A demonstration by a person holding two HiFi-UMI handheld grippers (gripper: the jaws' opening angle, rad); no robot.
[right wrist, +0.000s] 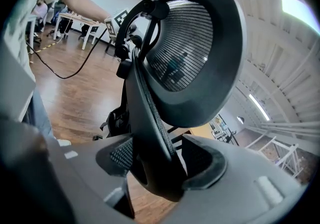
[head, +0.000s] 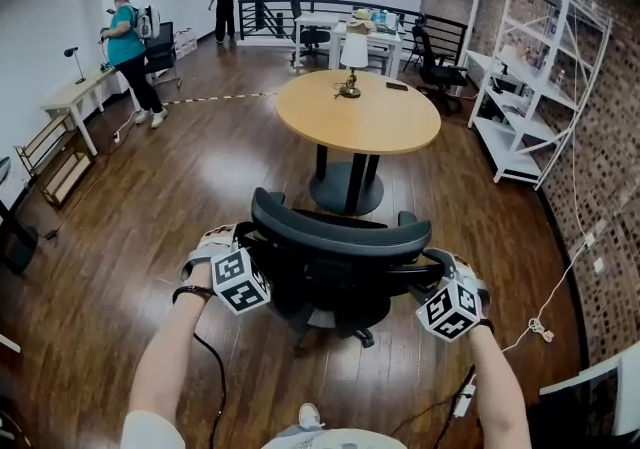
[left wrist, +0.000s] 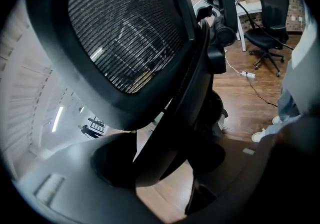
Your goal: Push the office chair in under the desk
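The person's two bare forearms reached forward over the dark wooden floor (head: 150,237), one gripper in each hand. The left gripper (head: 228,242) sat at the left edge of the black office chair (head: 335,237), and the left gripper view showed its jaws standing wide, with the chair's thick backrest frame filling the gap between them and the pads against it. The right gripper (head: 440,265) was at the opposite edge of the backrest. In the right gripper view its jaws were clamped on the rim of the mesh back, a textured pad pressed to each side. The chair stood between both grippers with its back to the person and its wheeled base on the floor, near the round wooden table (head: 360,112) but not yet under its top.

On the table stood a small lamp (head: 352,62) with a white shade and, beside it, a flat dark object (head: 396,86) too small to identify. A white cable (head: 545,307) trailed along the floor at the right, below a white shelving unit (head: 520,87) against the brick wall. Far left, a person in a teal shirt (head: 128,47) stood by a light desk (head: 85,92). At the back, a person in black (head: 226,2) stood near a railing.
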